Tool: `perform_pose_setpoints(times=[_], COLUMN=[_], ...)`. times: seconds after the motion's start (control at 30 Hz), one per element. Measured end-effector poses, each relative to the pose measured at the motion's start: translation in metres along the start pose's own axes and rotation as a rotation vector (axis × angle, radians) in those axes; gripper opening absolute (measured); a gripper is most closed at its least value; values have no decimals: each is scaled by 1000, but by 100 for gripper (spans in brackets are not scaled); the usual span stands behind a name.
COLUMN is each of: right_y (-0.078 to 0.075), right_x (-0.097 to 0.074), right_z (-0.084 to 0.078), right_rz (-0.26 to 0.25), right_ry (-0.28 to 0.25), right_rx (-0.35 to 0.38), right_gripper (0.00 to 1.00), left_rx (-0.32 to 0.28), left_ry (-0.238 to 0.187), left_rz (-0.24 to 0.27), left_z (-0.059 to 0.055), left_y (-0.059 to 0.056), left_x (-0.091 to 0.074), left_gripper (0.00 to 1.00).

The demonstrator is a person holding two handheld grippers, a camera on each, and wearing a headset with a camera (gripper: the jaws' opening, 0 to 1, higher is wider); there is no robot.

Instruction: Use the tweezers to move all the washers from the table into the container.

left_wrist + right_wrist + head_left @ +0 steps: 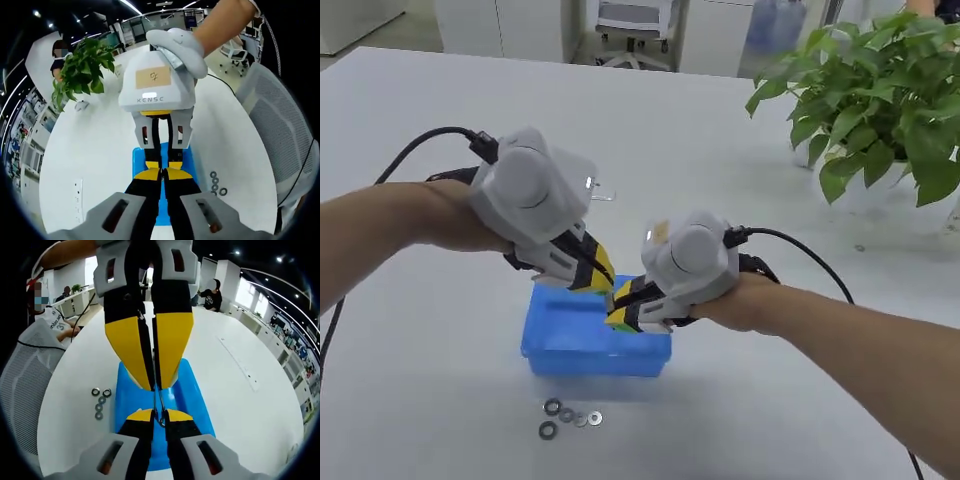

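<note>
The right gripper [160, 416] had its yellow-tipped jaws clenched on the tweezers [158, 402], a thin strip of metal that ran up from between them. The left gripper [153, 386] faced it tip to tip. Its jaws were pressed almost together on the other end of the tweezers, as far as the right gripper view showed. In the left gripper view, the left gripper's own jaws [162, 173] met with no gap to be seen.

Both sets of jaws hung just over the container [192, 400], a shallow blue tray that lay directly beneath them. From the head view, the two grippers came together above the container's far edge [590, 350], the left gripper [608, 288] slightly higher than the right gripper [618, 312].

Five washers [100, 402] lay in a small loose cluster on the worktop [440, 400], outside the container. In the head view the washers [568, 415] sat near the container's near side, toward the person, apart from both grippers.

The left hand [460, 215] and the right hand [745, 300] each held a gripper's grey body, forearms reaching in from either side. A black cable [410, 155] trailed from the left gripper across the white worktop. A leafy green plant [880, 100] stood at the worktop's far right, well apart from the container.
</note>
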State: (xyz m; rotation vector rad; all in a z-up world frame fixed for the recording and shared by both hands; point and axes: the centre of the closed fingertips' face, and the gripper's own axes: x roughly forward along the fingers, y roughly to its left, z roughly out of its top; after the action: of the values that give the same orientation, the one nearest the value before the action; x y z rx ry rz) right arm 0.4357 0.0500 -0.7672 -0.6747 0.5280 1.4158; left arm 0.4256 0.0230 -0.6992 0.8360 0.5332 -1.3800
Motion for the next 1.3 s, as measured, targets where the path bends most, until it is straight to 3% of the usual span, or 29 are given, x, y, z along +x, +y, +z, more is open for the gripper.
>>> perform_pose_setpoints(times=[0.4,0.77,1.3], right_y=[0,-2,-4], right_x=[12,10,0], right_z=[-14,-14,-1], right_rz=[31,29,10], right_ry=[36,31,4], right_rx=[-6,-7,-16], right_gripper=[9,10,11], left_rx=[-14,-19,-16], left_ry=[9,3,3], left_rz=[-17,-16,-17], left_z=[-10,-10,-3], left_y=[1,2,4], left_x=[13,12,-3], left_gripper=[6,6,6])
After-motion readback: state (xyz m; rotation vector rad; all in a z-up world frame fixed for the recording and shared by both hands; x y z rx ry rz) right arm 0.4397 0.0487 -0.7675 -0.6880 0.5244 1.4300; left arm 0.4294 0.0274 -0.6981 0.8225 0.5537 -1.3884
